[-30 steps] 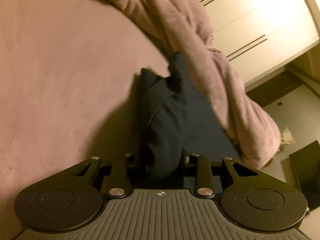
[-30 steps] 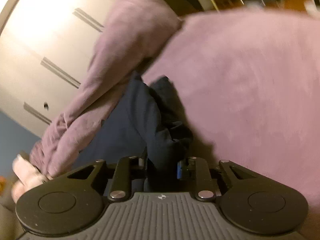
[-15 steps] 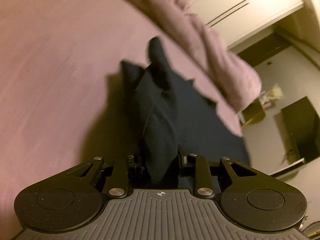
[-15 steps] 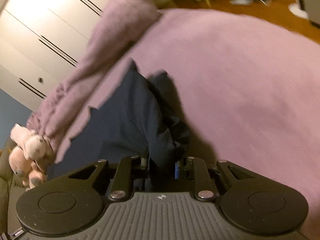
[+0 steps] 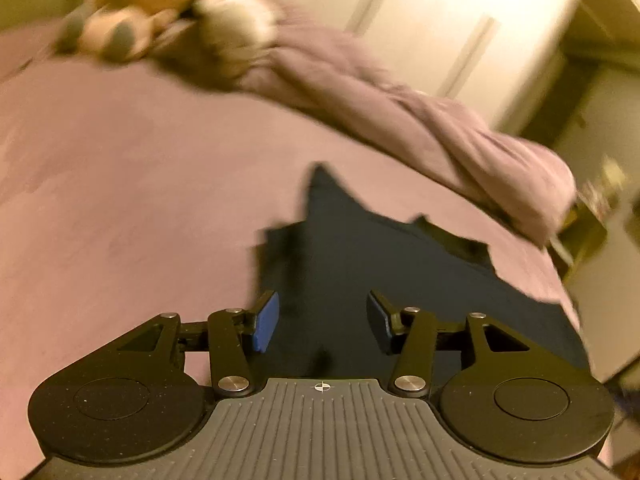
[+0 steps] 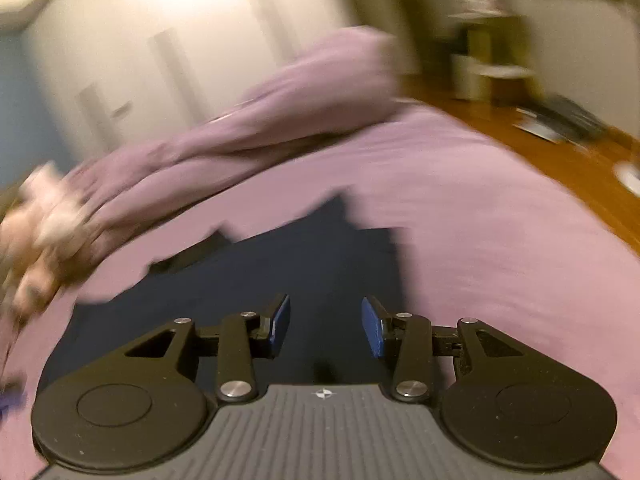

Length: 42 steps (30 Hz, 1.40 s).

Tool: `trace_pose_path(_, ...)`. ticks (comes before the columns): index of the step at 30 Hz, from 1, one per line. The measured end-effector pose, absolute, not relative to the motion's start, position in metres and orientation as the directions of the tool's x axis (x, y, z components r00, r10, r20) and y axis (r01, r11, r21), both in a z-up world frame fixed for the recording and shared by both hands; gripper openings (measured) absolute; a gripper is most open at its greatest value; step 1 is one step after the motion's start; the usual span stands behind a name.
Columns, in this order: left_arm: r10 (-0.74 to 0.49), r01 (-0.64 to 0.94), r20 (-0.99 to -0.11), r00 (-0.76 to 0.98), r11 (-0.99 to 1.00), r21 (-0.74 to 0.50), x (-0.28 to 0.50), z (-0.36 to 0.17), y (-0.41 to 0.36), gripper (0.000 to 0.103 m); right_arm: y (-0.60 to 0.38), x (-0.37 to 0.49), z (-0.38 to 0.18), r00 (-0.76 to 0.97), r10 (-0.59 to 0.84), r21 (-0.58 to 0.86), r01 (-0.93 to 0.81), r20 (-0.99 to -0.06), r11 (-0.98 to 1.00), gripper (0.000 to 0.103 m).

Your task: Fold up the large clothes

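Observation:
A dark navy garment (image 5: 384, 256) lies flat on the pink bed (image 5: 120, 184); it also shows in the right wrist view (image 6: 280, 272). My left gripper (image 5: 322, 320) is open and empty, its blue pads apart just above the garment's near left part. My right gripper (image 6: 326, 322) is open and empty above the garment's near right part. Both views are blurred by motion.
A bunched pink duvet (image 5: 420, 120) lies along the far side of the bed, also in the right wrist view (image 6: 248, 140). Plush toys (image 5: 168, 20) sit at its end. White wardrobe doors (image 5: 460, 24) stand behind. Wooden floor (image 6: 560, 152) lies right of the bed.
Both grippers were shut on bunched folds of the navy garment; now both have opened and let go. The garment lies spread flat on the bed.

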<state>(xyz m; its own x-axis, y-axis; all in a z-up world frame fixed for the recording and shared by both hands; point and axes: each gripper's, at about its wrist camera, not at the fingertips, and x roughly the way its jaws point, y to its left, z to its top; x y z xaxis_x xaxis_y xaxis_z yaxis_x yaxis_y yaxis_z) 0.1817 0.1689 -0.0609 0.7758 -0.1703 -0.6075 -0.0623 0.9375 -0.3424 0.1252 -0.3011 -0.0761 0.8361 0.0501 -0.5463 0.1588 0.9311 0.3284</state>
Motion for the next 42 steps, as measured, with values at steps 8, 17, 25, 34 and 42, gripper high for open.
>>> trace_pose_path(8,-0.031,0.033,-0.592,0.805,0.999,-0.007,0.265,-0.108,0.074,0.061,-0.245,0.261,-0.127,0.774,-0.042,0.058,0.102,-0.631,0.993,0.033)
trace_pose_path(17,0.021,-0.02,-0.589,0.808,1.0,0.008,0.308,-0.15,0.073,0.067,-0.262,0.335,-0.161,0.768,-0.131,-0.006,0.163,-0.627,0.987,0.034)
trace_pose_path(25,-0.01,0.005,-0.614,0.79,1.0,-0.009,0.286,-0.135,0.085,0.07,-0.247,0.283,-0.139,0.795,-0.13,-0.015,0.151,-0.593,0.988,0.037)
trace_pose_path(34,-0.009,0.01,-0.604,0.797,1.0,-0.001,0.213,-0.116,0.101,0.071,-0.236,0.128,-0.133,0.829,-0.158,-0.051,0.155,-0.536,0.987,0.037)
trace_pose_path(42,-0.006,-0.018,-0.625,0.781,0.999,-0.031,0.167,-0.118,0.106,0.074,-0.28,0.103,-0.126,0.755,-0.281,-0.036,0.324,-0.593,0.945,0.037)
